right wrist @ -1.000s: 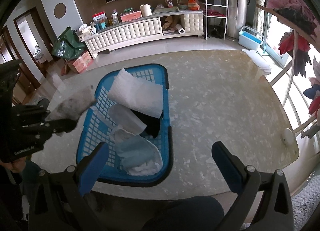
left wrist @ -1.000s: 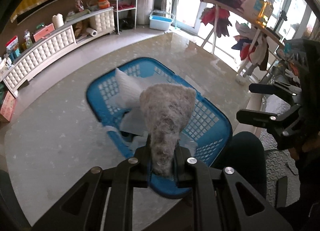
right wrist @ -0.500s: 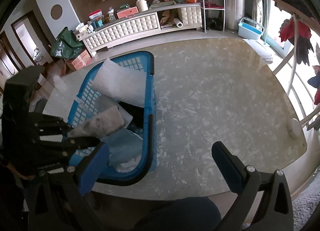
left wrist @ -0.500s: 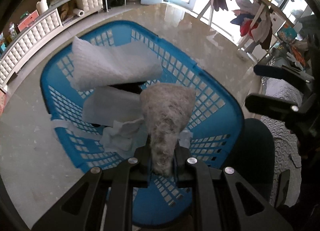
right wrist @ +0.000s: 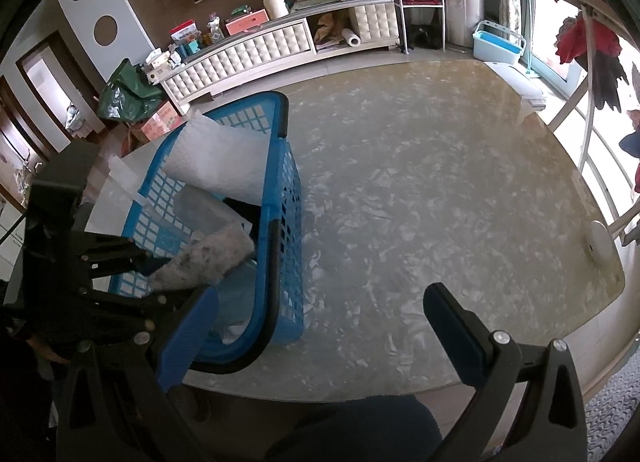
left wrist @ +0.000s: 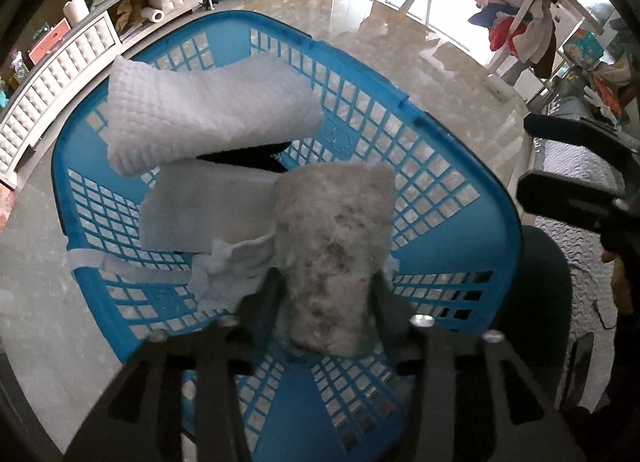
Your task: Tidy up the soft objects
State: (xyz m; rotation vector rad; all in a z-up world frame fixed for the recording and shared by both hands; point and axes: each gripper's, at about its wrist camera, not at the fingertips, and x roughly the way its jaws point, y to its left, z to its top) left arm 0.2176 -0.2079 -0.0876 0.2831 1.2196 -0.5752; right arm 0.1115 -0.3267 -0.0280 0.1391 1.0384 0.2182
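Observation:
A grey fuzzy cloth (left wrist: 332, 246) hangs between the fingers of my left gripper (left wrist: 324, 294), just above the blue laundry basket (left wrist: 460, 149). The jaws are opening and the cloth has spread out between them, no longer pinched thin. In the basket lie a white quilted pad (left wrist: 200, 113), a flat pale sheet (left wrist: 208, 209), something black and a crumpled light-blue rag (left wrist: 228, 266). The right wrist view shows the same basket (right wrist: 276, 221), the cloth (right wrist: 208, 254) and my left gripper (right wrist: 172, 274) at its near end. My right gripper (right wrist: 320, 302) stands open over the marble table (right wrist: 420, 201), nothing between its blue pads.
The basket sits near the table's front left edge. A white oval object (right wrist: 600, 242) lies at the table's far right. Beyond are a long white sideboard (right wrist: 260, 49) and a clothes rack (left wrist: 520, 29). A person's dark knee (right wrist: 360, 422) is below the table edge.
My left gripper came down over the basket with the grey cloth, and its jaws have spread apart, letting the cloth widen. The right gripper has barely shifted.

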